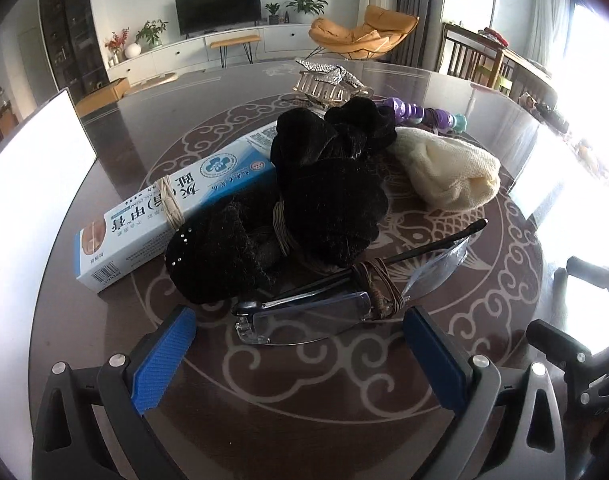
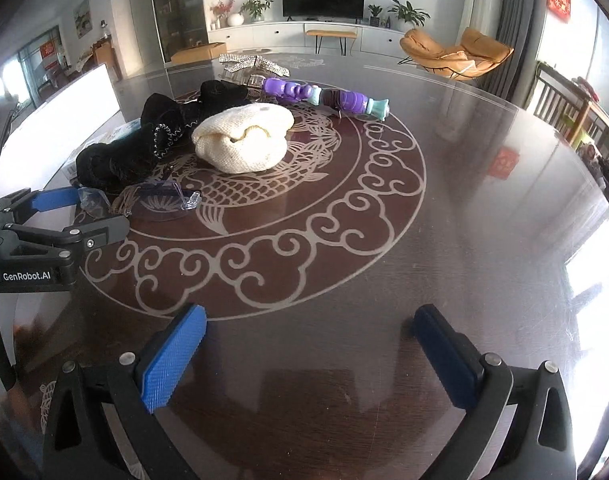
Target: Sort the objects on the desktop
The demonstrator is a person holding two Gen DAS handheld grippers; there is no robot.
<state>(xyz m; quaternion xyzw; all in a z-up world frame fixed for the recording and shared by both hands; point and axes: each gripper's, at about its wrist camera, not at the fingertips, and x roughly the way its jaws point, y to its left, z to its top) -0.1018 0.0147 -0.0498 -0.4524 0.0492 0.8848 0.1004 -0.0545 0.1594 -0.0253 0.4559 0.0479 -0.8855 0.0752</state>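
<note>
A heap lies at the middle of the round dark table [image 1: 304,420]. In it are clear glasses [image 1: 344,296] bound with brown bands, black velvet scrunchies [image 1: 304,200], a blue-and-white carton [image 1: 176,208], a cream knitted cloth [image 1: 448,172], a purple-and-teal toy [image 1: 424,114] and a sparkly hair claw [image 1: 332,84]. My left gripper [image 1: 300,360] stands open, with the glasses just ahead of its blue pads, untouched. In the right wrist view the left gripper [image 2: 102,211] straddles one end of the glasses [image 2: 164,196]. My right gripper [image 2: 310,360] is open over bare table, well short of the cream cloth [image 2: 244,140].
A white panel [image 1: 36,160] stands at the table's left edge. The right gripper [image 1: 564,300] shows at the right of the left wrist view. Patterned tabletop [image 2: 464,200] stretches to the right. Beyond are a TV cabinet, an orange chair and wooden chairs.
</note>
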